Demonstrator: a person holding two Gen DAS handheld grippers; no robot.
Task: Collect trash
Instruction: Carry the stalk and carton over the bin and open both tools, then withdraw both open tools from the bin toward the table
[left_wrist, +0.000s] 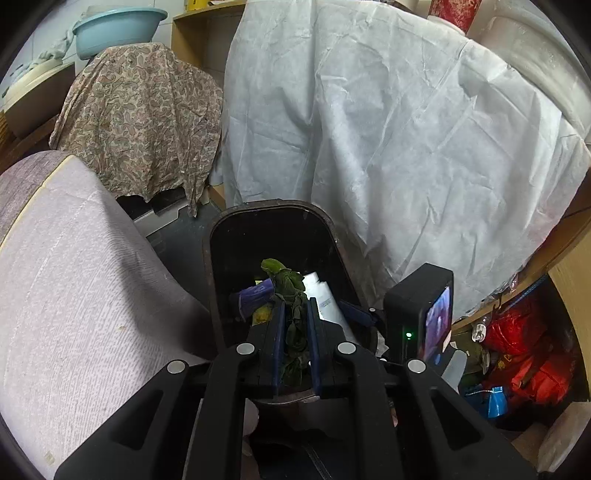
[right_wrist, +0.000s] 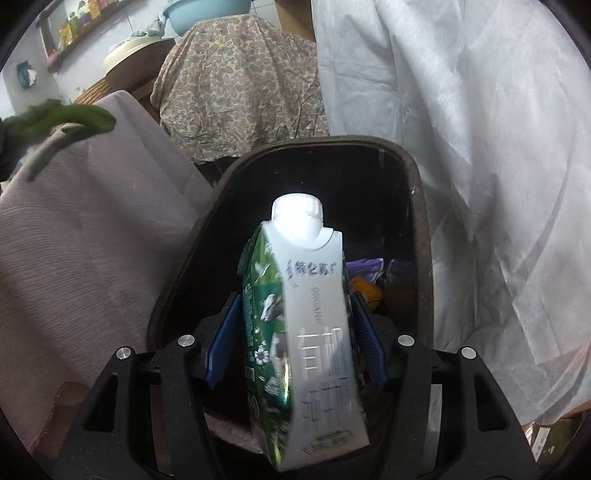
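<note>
The left gripper is pressed nearly together on a wilted green leaf, which hangs between its blue pads with its top curling out at 12 o'clock; the gripper hovers over the open mouth of the black bin, so the leaf is above the bin, not yet in it. The right gripper holds a milk carton, cap pointing to 12 o'clock; the right pad lies against the carton's side, while a narrow gap seems to show at the left pad, so the grip looks loose and I cannot tell whether it still clamps or is letting go. The carton too is poised over the bin's mouth, its cap already past the near rim.

Inside the bin lie earlier pickings: a purple wrapper at 9 o'clock of the leaf, something yellow beneath it, and, in the right view, an orange piece at 3 o'clock of the carton; so part of the collecting looks done. What remains here, by my judgement, is to drop both leaf and carton; whether more trash waits elsewhere the views do not show. A pink sofa stands at 9 o'clock of the bin; a white sheet hangs at 1 o'clock.
</note>
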